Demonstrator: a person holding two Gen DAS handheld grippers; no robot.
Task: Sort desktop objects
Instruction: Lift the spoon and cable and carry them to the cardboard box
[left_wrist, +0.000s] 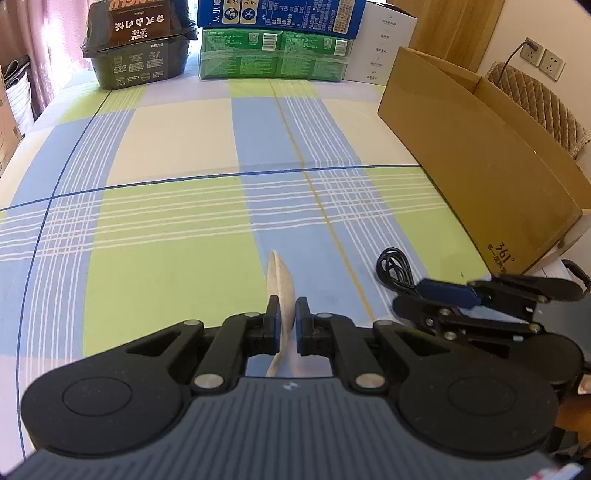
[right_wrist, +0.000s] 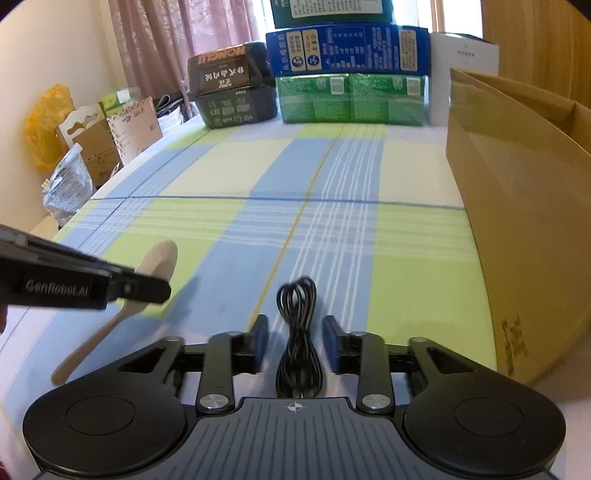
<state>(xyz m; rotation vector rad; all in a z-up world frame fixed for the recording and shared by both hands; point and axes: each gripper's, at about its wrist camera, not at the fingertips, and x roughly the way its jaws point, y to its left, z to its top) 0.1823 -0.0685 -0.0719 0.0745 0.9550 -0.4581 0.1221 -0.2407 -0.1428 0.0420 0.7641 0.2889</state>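
Note:
My left gripper is shut on a pale wooden spoon, held on edge with its bowl pointing forward; the spoon also shows in the right wrist view, its handle slanting down to the left. My right gripper is open, its fingers on either side of a coiled black cable that lies on the checked cloth. In the left wrist view the cable lies just ahead of the right gripper, which is at the right, close beside the left one.
An open cardboard box stands along the right side, also in the right wrist view. At the back stand a dark food container and stacked blue and green cartons. Bags and boxes sit off the left edge.

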